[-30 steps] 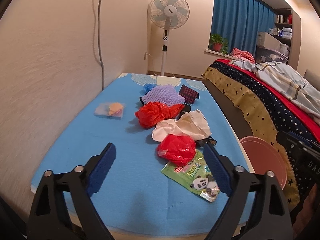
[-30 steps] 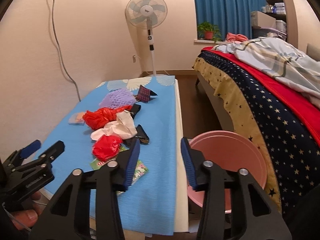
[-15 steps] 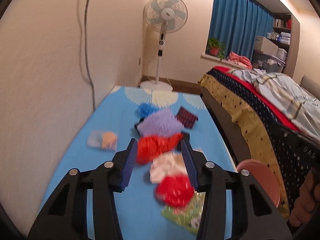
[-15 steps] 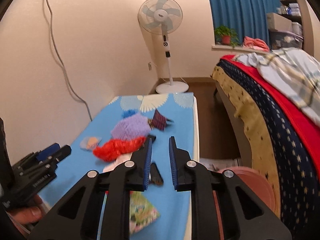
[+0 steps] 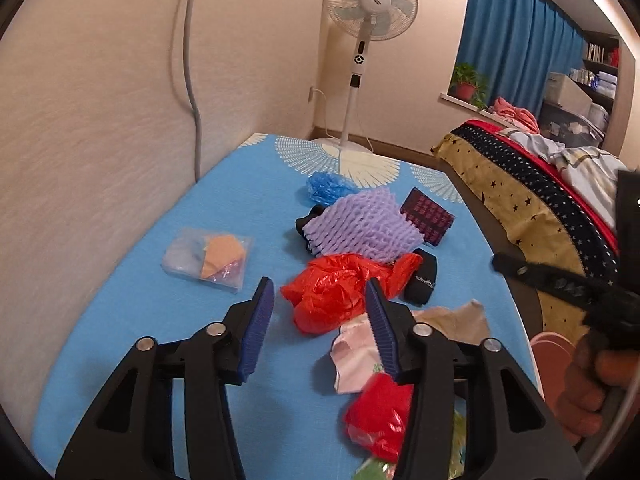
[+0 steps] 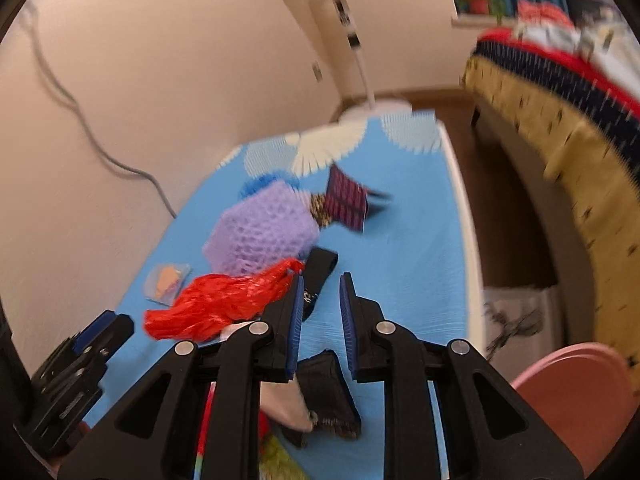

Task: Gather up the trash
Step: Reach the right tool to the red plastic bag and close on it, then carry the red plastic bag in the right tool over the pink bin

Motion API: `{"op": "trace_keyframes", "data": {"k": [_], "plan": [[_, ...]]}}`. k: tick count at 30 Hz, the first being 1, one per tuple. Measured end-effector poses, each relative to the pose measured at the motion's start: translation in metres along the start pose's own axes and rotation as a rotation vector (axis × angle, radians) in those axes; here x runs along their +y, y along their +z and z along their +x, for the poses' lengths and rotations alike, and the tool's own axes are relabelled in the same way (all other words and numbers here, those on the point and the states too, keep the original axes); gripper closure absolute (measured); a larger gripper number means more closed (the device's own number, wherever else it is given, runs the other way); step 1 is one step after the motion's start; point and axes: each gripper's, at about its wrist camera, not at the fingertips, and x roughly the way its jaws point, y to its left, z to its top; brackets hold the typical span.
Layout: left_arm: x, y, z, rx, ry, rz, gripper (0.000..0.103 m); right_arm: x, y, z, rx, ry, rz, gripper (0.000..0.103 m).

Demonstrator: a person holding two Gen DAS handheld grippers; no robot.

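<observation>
Trash lies in a pile on the blue-covered table (image 5: 140, 320). It holds a crumpled red plastic bag (image 5: 336, 292) (image 6: 216, 308), purple foam netting (image 5: 360, 228) (image 6: 260, 236), a blue plastic wad (image 5: 326, 188), a dark patterned packet (image 5: 426, 214) (image 6: 347, 200), white crumpled paper (image 5: 356, 348), a second red bag (image 5: 380, 412) and black wrappers (image 6: 328, 384). My left gripper (image 5: 318, 284) hovers just short of the red bag, its jaws opening and nothing between them. My right gripper (image 6: 322, 280) is over the table's right half, with a narrow, opening, empty gap.
A clear bag with orange contents (image 5: 210, 256) lies apart near the wall. A pink bin (image 6: 580, 396) stands on the floor right of the table. Beyond the aisle is a bed (image 5: 520, 208), and a standing fan (image 5: 370, 0) is behind the table.
Both grippers moved forward over the table toward the pile. The left jaws narrowed from wide, then widened a little. The right jaws narrowed too.
</observation>
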Motion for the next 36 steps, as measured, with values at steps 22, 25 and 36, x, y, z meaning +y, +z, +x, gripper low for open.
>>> {"op": "trace_keyframes", "data": {"k": [22,25,36], "plan": [[0.006,-0.008,0.038,0.048,-0.009,-0.052,0.077,-0.001,0.002,0.079,0.149,0.11,-0.012,0.097],[0.009,-0.006,0.033,0.036,-0.008,-0.061,0.08,0.002,0.006,0.07,0.114,0.11,-0.039,0.1],[0.01,0.007,0.004,-0.036,-0.011,-0.049,0.082,0.012,0.015,0.004,0.001,0.044,-0.102,0.1]]}}
